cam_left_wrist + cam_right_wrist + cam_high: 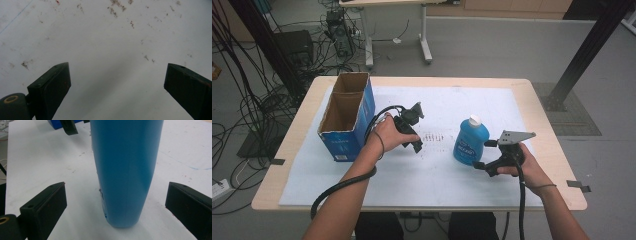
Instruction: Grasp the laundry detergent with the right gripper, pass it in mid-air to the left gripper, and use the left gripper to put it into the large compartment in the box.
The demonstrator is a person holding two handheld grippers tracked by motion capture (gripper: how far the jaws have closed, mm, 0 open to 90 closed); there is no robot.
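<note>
The blue bottle (470, 141) stands upright on the white sheet that covers the desk (542, 145), well to the right of the open cardboard box (347, 116). The right tongs (486, 154) are wide open, with one jaw on each side of the bottle near its lower part, and neither jaw touches it yet.

I judge that the bottle is plastic, smooth and a little slippery, and its wall can probably bend inward if the squeeze is strong. How full it is I cannot tell, so its weight is uncertain. It is tall with a small base, so a push from one jaw alone may tip it. A good place to hold is the middle of the body, below the white cap (474, 120), with both jaws closing evenly on the flatter sides.

The left tongs (414, 131) are between the box and the bottle, and their jaws are also wide apart, holding nothing.

The right gripper view shows the bottle (126, 170) standing centred between the jaws and its base resting flat on the sheet, which the high view cannot show so closely. The high view gives the cap, the label and the box. The left gripper view shows small brown specks (113, 8) on the sheet.
</note>
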